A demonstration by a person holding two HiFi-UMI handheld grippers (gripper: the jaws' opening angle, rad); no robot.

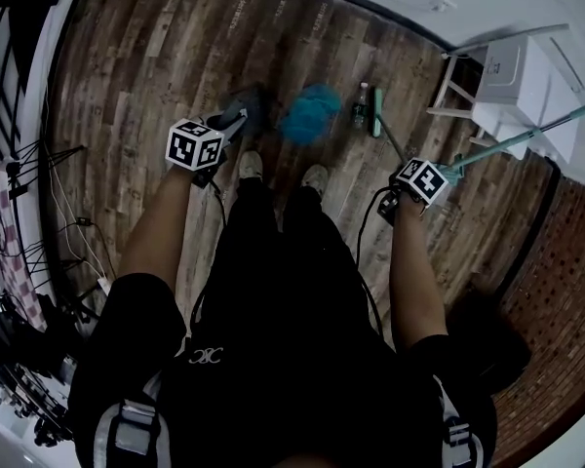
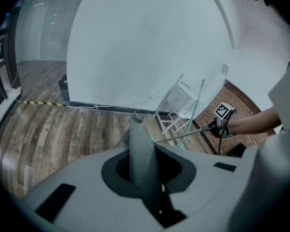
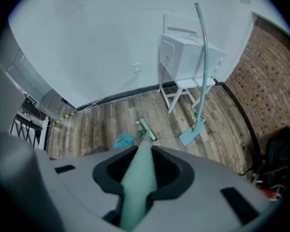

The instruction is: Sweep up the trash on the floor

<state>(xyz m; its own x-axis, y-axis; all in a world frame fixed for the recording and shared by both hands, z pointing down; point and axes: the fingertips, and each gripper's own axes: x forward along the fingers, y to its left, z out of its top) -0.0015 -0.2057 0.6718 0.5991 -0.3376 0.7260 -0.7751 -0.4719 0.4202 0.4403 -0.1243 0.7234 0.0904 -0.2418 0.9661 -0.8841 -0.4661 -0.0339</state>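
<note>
A crumpled blue wad of trash (image 1: 310, 113) (image 3: 124, 140) lies on the wooden floor just ahead of the person's shoes. A small bottle (image 1: 359, 105) (image 3: 138, 124) lies right of it. My right gripper (image 1: 414, 181) (image 3: 140, 178) is shut on a teal broom handle (image 3: 137, 182). The broom's head (image 1: 375, 123) (image 3: 147, 128) rests on the floor beside the bottle. My left gripper (image 1: 224, 130) (image 2: 140, 163) is shut on a grey dustpan handle (image 2: 137, 144). The grey dustpan (image 1: 246, 110) sits left of the blue wad.
A white stool (image 1: 458, 81) (image 3: 183, 88) carrying a white box (image 1: 512, 66) stands by the wall at the right. A second teal long-handled tool (image 1: 526, 136) (image 3: 203, 76) leans on it. A brick wall (image 1: 556, 291) is at the right and cables (image 1: 63, 213) at the left.
</note>
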